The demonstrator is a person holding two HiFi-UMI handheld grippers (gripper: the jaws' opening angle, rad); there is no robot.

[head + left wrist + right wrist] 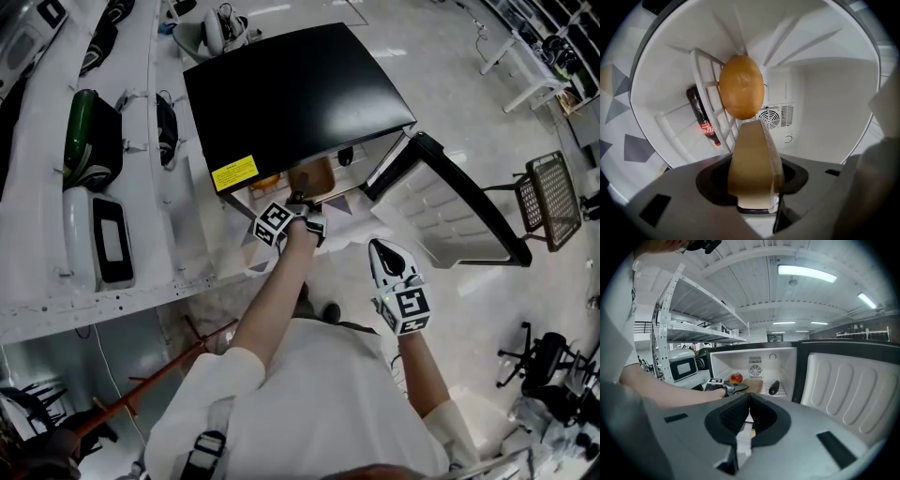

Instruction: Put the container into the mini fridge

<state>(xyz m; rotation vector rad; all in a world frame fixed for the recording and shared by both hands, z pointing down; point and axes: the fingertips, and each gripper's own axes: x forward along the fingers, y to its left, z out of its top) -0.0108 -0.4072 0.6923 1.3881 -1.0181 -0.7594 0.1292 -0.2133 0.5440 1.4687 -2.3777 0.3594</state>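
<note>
my left gripper (304,206) grips the near end of the tan container (752,164) inside the fridge (300,89), which i judge light, stiff-walled and crushable, while my right gripper (749,401) hangs clenched and empty outside the fridge.

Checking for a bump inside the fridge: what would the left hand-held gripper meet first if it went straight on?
Probably the round orange fruit: it sits just past the far end of the brown container that the left hand-held gripper grips, well before the fridge's back wall. How much gap remains is unclear.
</note>
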